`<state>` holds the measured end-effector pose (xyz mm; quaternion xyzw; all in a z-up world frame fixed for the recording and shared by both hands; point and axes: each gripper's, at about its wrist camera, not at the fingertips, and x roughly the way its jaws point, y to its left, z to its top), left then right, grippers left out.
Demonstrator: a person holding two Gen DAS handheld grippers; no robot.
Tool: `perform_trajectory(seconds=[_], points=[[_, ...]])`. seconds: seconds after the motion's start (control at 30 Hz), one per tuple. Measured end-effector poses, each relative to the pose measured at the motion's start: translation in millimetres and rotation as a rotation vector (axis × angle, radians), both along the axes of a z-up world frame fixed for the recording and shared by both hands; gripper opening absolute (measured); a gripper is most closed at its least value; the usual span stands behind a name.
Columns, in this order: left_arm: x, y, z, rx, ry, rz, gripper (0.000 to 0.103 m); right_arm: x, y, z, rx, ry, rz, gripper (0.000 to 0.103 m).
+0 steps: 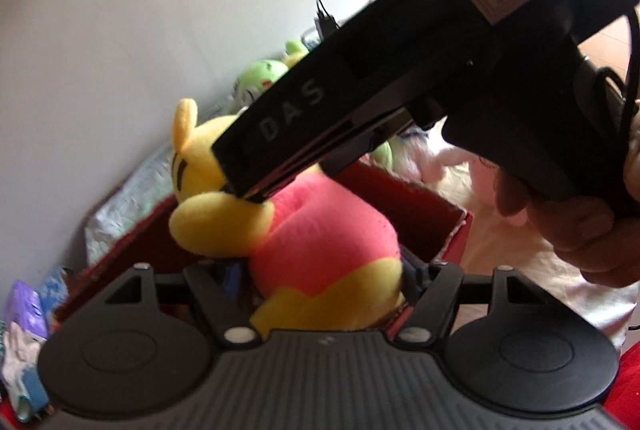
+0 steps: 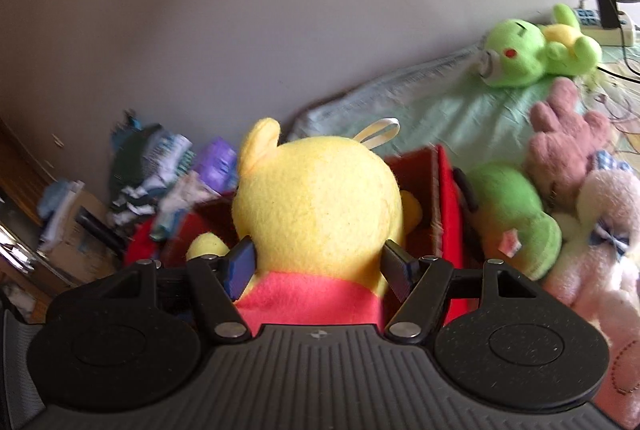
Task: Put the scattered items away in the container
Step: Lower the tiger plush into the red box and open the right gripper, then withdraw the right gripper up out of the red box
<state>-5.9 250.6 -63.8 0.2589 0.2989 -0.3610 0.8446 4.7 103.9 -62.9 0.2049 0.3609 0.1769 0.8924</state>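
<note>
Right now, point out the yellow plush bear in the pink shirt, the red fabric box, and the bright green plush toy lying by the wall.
yellow plush bear (image 2: pixel 316 197): right wrist view, back of head.
red fabric box (image 2: pixel 446 205): right wrist view, right wall.
bright green plush toy (image 2: pixel 520 57): right wrist view, its head.

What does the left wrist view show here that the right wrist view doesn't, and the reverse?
Only the left wrist view shows the right gripper from outside, with the hand holding it, plus the bear's face and legs.

Only the right wrist view shows the back of the bear's head, its white hanging loop, the pink plush rabbit, the white plush and the power strip.

Both show the yellow bear plush in the red shirt, gripped by both grippers over the red box, with a green plush beyond.
</note>
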Motion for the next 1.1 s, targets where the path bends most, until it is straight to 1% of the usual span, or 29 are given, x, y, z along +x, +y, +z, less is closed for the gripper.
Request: perform_trajectory(seconds=[0.03,0.1,0.17,0.2,0.3,0.37,0.4,0.47,0.5,0.57,0.6,0.67,0.73,0.8,0.9,0.93,1.0,1.03,1.1], points=[[9,2,-4,-0.016,0.012,0.003,0.070,-2,2,-1,-0.020,-0.006,-0.005,0.070],[16,2,-5,-0.036,0.043,0.000,0.070,-5,3,0,-0.049,-0.017,-0.019,0.072],[19,0,-5,-0.035,0.047,-0.006,0.070,-4,3,0,-0.070,-0.013,-0.037,0.072],[20,-1,-5,-0.031,0.049,-0.027,0.070,-2,4,-1,-0.073,-0.010,-0.040,0.072],[21,0,-5,-0.024,0.046,-0.025,0.071,1,6,3,-0.098,-0.011,-0.054,0.073],[18,-2,-3,-0.017,0.041,-0.024,0.071,-3,7,10,-0.129,-0.053,-0.083,0.073],[18,-4,-3,-0.016,0.038,-0.023,0.071,-6,6,15,-0.139,-0.083,-0.104,0.076],[5,-12,1,-0.023,0.039,-0.023,0.072,-12,1,23,-0.133,-0.129,-0.131,0.077],[1,-13,2,-0.030,0.043,-0.022,0.072,-13,-1,27,-0.118,-0.143,-0.123,0.076],[0,-13,5,-0.043,0.048,-0.023,0.071,-16,-2,34,-0.106,-0.171,-0.096,0.071],[8,-12,1,-0.057,0.060,-0.024,0.071,-17,-1,37,-0.109,-0.180,-0.081,0.066],[12,-18,1,-0.066,0.073,-0.026,0.071,-16,1,41,-0.106,-0.182,-0.045,0.061],[15,-19,0,-0.068,0.068,-0.031,0.071,-13,2,41,-0.100,-0.166,-0.010,0.057],[2,-19,4,-0.073,0.080,-0.031,0.072,-8,4,38,-0.089,-0.144,0.028,0.053],[-4,-14,8,-0.075,0.082,-0.035,0.074,-2,7,32,-0.085,-0.117,0.061,0.051],[-5,-11,10,-0.077,0.080,-0.034,0.074,1,9,29,-0.087,-0.106,0.069,0.049],[-8,-4,14,-0.089,0.077,-0.035,0.075,4,16,26,-0.118,-0.086,0.083,0.044],[-10,0,17,-0.099,0.073,-0.034,0.076,6,20,24,-0.161,-0.078,0.081,0.039],[-15,11,24,-0.126,0.061,-0.031,0.077,7,28,19,-0.241,-0.070,0.079,0.037]])
